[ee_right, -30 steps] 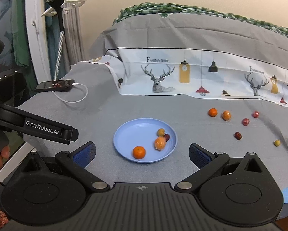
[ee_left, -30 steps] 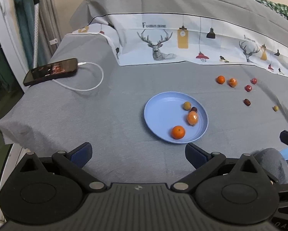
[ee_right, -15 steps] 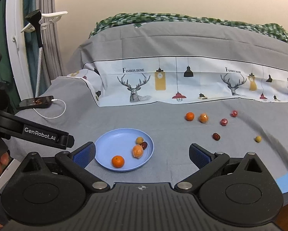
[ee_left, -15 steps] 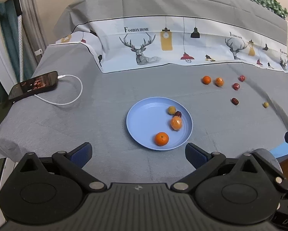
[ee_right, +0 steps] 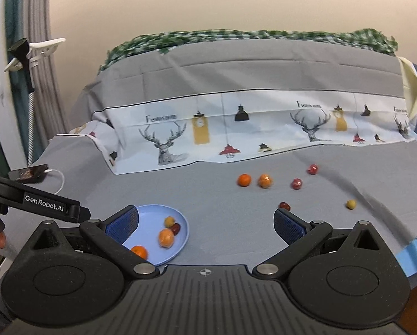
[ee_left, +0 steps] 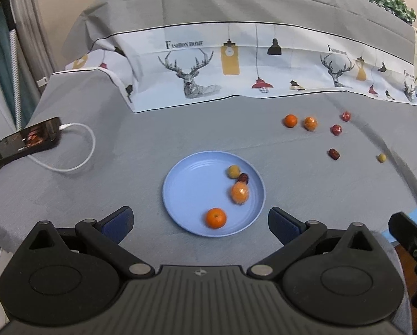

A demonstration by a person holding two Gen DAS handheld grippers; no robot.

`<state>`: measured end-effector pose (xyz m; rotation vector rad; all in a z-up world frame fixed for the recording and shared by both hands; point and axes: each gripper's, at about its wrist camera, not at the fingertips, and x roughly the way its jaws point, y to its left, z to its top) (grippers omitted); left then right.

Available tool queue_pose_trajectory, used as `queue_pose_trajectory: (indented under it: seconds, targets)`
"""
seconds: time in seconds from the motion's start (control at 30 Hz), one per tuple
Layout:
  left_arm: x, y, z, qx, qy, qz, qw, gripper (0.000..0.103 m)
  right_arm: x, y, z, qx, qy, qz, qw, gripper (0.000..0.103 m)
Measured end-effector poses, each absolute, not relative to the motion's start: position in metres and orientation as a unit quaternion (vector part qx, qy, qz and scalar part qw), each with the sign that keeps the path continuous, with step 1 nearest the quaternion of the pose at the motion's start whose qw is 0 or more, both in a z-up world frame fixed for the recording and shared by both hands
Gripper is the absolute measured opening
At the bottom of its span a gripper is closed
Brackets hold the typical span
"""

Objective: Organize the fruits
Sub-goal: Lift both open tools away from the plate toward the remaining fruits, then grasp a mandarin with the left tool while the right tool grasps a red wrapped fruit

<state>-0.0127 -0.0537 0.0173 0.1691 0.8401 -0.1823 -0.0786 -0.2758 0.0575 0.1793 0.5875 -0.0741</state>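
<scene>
Both grippers hung empty above the near edge of the grey-sheeted bed. The left gripper point(ee_left: 200, 220) had its blue pads spread wide apart, and the right gripper point(ee_right: 205, 223) was just as wide, with nothing between the pads of either.

The blue plate point(ee_left: 191, 184) lay straight ahead of the left gripper, close in. It already held four pieces: a bare mandarin point(ee_left: 215, 218) nearest the rim, a wrapped orange fruit point(ee_left: 239, 192) beyond it, a dark red date point(ee_left: 243, 178) and a small yellow-brown fruit point(ee_left: 233, 172) touching or nearly touching the date.

The loose fruit lay farther back and off to the right, well apart from the plate. From the right wrist camera they sat ahead of the right gripper: a loose date point(ee_right: 284, 206) just past its right pad, a small yellow fruit point(ee_right: 351, 204) out to the right, and behind them a row of a mandarin on the sheet point(ee_right: 244, 180), a wrapped orange one point(ee_right: 265, 181) and two red wrapped pieces point(ee_right: 296, 183). The plate showed at that gripper's left pad, partly hidden by it.

So the right hand looked the nearer one for the next pick, with the loose date the closest candidate. The date was slightly oblong; its long axis seemed to run roughly across the view, though it was too small to be sure.

A phone point(ee_left: 29, 139) on a white cable lay at the far left, out of the way.
</scene>
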Motion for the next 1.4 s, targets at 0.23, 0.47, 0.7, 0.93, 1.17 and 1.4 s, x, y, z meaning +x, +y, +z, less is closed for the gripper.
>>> queue_pose_trajectory:
  seconds: [0.23, 0.47, 0.7, 0.93, 1.17, 1.4]
  targets:
    - [0.008, -0.079, 0.019, 0.069, 0.410, -0.108, 0.903, 0.103, -0.060, -0.307, 0.049, 0.105, 0.300, -0.067, 0.946, 0.102]
    - [0.051, -0.122, 0.003, 0.086, 0.423, -0.127, 0.893, 0.103, -0.031, -0.356, 0.033, 0.104, 0.309, -0.115, 0.938, 0.102]
    - [0.126, -0.193, -0.023, 0.108, 0.424, -0.153, 0.886, 0.103, 0.028, -0.412, -0.007, 0.105, 0.331, -0.158, 0.925, 0.102]
    - [0.198, -0.269, -0.073, 0.155, 0.432, -0.172, 0.872, 0.103, 0.096, -0.464, -0.060, 0.106, 0.366, -0.183, 0.906, 0.102]
    - [0.265, -0.306, -0.124, 0.163, 0.461, -0.193, 0.851, 0.103, 0.172, -0.510, -0.119, 0.105, 0.396, -0.180, 0.894, 0.102]
    - [0.330, -0.324, -0.181, 0.168, 0.496, -0.189, 0.831, 0.103, 0.233, -0.525, -0.189, 0.109, 0.441, -0.147, 0.878, 0.102]
